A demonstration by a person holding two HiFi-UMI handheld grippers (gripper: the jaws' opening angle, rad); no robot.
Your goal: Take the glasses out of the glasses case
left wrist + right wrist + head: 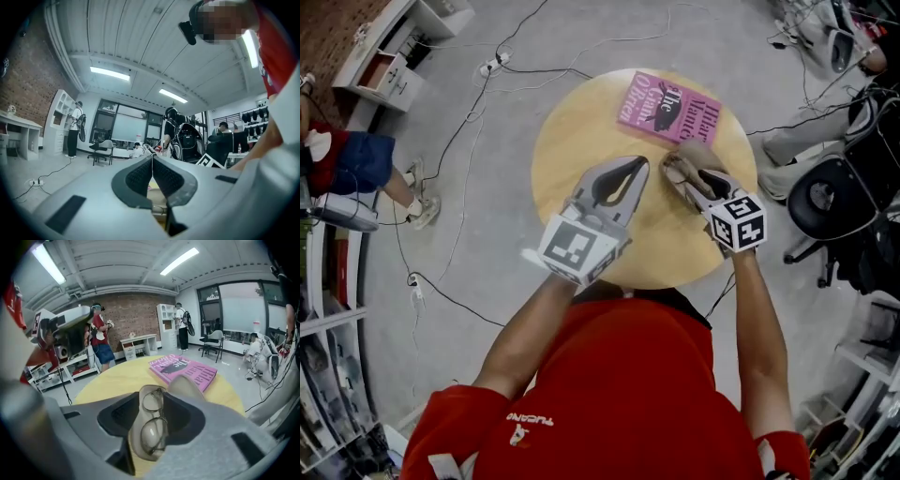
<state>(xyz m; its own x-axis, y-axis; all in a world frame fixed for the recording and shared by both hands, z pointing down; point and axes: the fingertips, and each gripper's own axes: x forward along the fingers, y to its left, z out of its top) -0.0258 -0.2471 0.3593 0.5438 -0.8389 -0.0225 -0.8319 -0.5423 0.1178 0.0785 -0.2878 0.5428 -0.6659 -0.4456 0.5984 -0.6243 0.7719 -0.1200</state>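
Smooth wood, thin metal
The tabletop is finished in smooth pale wood; the glasses are framed in thin metal; the glasses case is seen matt beige.

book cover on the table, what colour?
Pink book with dark lettering; it shows best in the right gripper view.

A round pale wooden bench stands on a grey concrete floor. Beyond the right fingers are a red brick wall, a white shelving unit and a low white desk. To their right are large windows. Fluorescent tube lights run overhead.
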